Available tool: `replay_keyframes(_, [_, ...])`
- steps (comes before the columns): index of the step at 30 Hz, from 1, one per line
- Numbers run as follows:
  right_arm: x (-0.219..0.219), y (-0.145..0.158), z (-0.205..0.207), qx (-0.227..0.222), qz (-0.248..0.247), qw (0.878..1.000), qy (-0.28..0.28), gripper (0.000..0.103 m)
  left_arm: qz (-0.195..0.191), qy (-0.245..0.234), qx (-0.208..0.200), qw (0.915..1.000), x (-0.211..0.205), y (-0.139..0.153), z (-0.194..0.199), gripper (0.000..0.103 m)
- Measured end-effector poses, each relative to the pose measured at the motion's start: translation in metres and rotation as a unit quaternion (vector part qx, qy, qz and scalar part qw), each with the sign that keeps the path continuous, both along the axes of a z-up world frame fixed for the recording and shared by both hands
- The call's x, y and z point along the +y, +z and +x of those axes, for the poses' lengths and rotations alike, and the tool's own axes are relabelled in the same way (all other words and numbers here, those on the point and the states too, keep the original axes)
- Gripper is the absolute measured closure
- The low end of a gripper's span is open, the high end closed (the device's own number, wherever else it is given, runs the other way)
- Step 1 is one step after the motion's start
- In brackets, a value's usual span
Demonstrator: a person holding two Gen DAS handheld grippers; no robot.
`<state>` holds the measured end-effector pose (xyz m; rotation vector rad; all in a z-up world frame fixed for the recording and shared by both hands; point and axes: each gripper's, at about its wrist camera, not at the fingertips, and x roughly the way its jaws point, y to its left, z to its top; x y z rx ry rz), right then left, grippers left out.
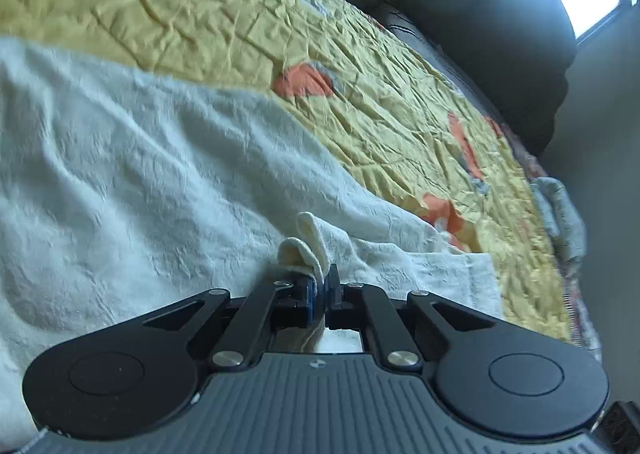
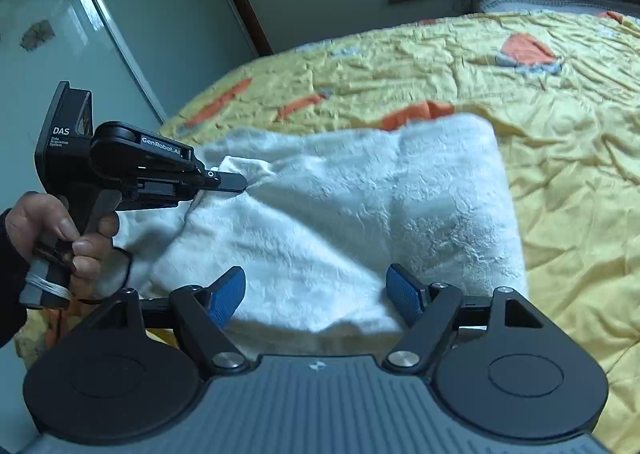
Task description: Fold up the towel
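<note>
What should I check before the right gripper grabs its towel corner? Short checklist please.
1. Left gripper shut on towel corner: ok.
2. Right gripper open: ok.
3. Towel between the right gripper's fingers: ok, but pads not pressing on it.
4. Right gripper at an actual corner: cannot tell, the near edge is hidden.
5. Towel lying flat on bedspread: not ok, bunched near the left grip.

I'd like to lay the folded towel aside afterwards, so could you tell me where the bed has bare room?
The yellow bedspread is bare right of the white towel and beyond it, up to the pillow. It is crowded at the towel's left corner, which the left gripper pinches, and its near edge, under the open right gripper.
</note>
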<state>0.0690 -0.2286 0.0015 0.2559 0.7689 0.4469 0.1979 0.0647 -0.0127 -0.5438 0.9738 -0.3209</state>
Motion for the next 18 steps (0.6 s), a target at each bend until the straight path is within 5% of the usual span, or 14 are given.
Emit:
replay_keyframes(1, [0.0,0.003,0.0,-0.001,0.004,1.0,0.003,0.025,-0.009,0.004,0.002,1.0,0.004,0.002,-0.001,0.079])
replay_keyframes(2, [-0.004,0.007,0.001,-0.001,0.018,1.0,0.005,0.025,-0.02,0.007,-0.001,0.9998,0.006,0.005,-0.003,0.08])
replay_keyframes(4, [-0.016,0.014,0.004,-0.005,0.053,0.999,-0.004,0.025,-0.027,0.009,-0.01,0.9996,0.01,0.013,-0.011,0.045])
replay_keyframes(6, [-0.032,0.022,0.012,-0.004,0.084,0.996,-0.026,0.025,-0.04,0.006,-0.016,0.9991,0.015,0.019,-0.025,0.032])
replay_keyframes(17, [-0.069,0.019,0.1,0.056,0.179,0.979,-0.074,0.025,0.005,-0.027,-0.014,0.9995,-0.002,0.013,-0.088,0.033])
replay_keyframes(18, [-0.066,0.015,0.105,0.061,0.17,0.981,-0.073,0.025,0.003,-0.03,-0.012,0.9995,-0.005,0.013,-0.088,0.043])
